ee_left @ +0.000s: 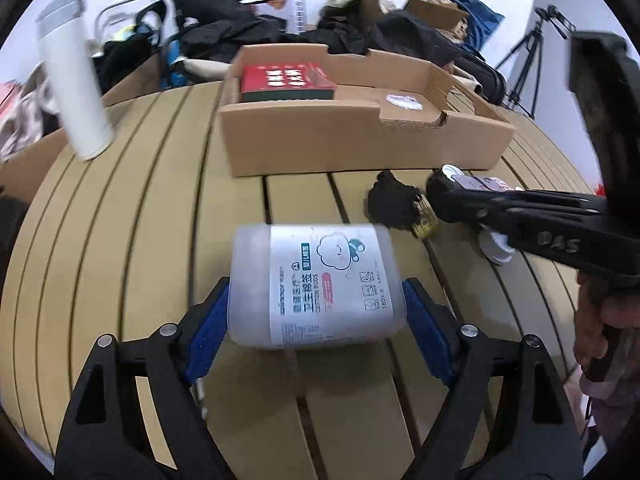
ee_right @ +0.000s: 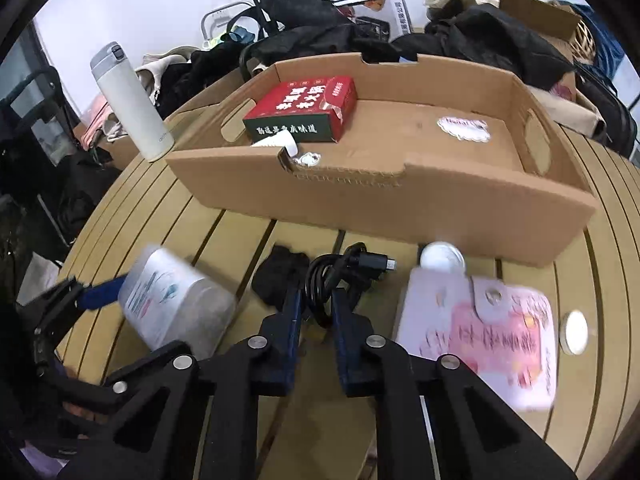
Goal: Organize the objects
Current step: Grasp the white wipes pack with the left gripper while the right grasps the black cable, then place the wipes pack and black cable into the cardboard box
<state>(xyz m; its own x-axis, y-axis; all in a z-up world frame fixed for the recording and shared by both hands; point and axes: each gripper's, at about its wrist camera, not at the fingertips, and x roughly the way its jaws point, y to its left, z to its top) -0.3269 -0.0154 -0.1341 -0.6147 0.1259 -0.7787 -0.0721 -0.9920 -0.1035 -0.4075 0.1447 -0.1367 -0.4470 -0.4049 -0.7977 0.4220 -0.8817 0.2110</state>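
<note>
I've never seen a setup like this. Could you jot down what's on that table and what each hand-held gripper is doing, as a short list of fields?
Surface: slatted table
Container: open cardboard box
Already in box: red carton
Left hand-held gripper: blue pads against both sides of a cotton bud tub lying on its side
Right hand-held gripper: shut on a coiled black cable
Beside the cable: pink wallet
Standing left of box: white flask
</note>
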